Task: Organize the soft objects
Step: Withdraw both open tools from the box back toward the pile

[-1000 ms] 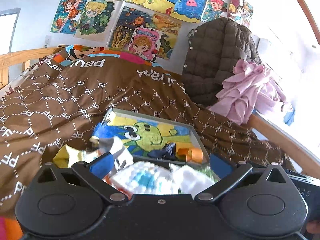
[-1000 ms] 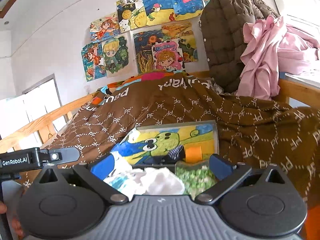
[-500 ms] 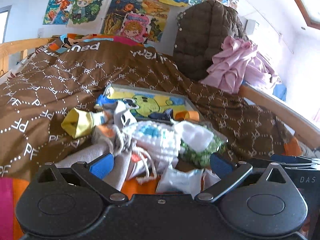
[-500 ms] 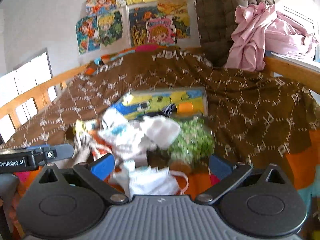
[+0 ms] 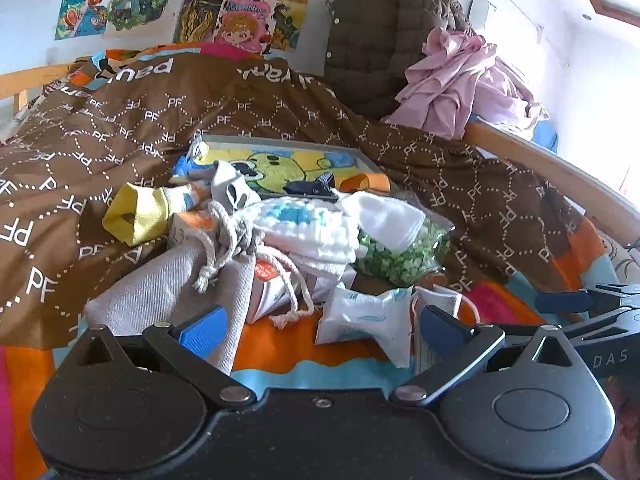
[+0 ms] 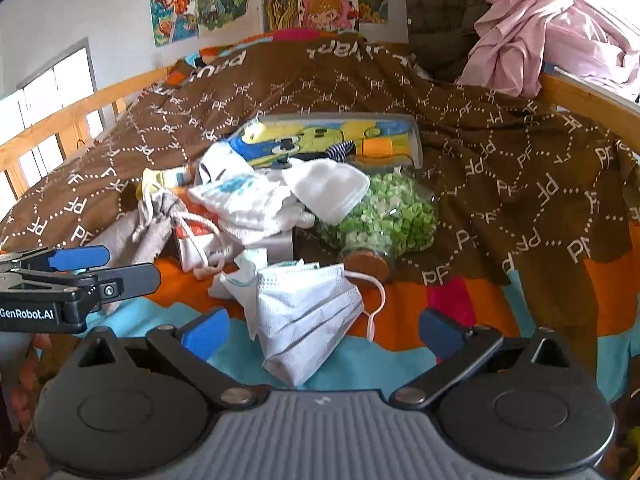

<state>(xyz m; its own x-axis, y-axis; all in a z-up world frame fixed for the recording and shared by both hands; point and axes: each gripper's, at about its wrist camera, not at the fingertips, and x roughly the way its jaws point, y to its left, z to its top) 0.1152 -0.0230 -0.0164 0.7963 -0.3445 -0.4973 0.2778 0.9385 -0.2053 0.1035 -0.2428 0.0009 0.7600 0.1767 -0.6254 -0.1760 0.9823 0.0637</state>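
A heap of soft things lies on the bed: a grey drawstring bag (image 5: 168, 280), a yellow sock (image 5: 136, 210), a knitted white-and-blue cloth (image 5: 308, 226), a white folded cloth (image 6: 328, 186) and a white face mask (image 6: 304, 316). A jar of green bits (image 6: 384, 220) lies on its side among them. Behind the heap sits a flat box with a green cartoon print (image 5: 288, 164). My left gripper (image 5: 320, 328) is open, just short of the bag and a white packet (image 5: 368, 320). My right gripper (image 6: 320, 330) is open over the mask.
A brown patterned quilt (image 5: 100, 128) covers the bed, with an orange and blue sheet (image 6: 400, 352) at the front. A brown padded jacket (image 5: 384, 40) and pink clothes (image 5: 464, 80) hang at the back right. Wooden rails (image 6: 80, 108) edge the bed.
Both grippers have pulled back towards the bed's front, so the whole heap, the mask and the packet have come into view ahead of the fingers. Nothing has been taken hold of.
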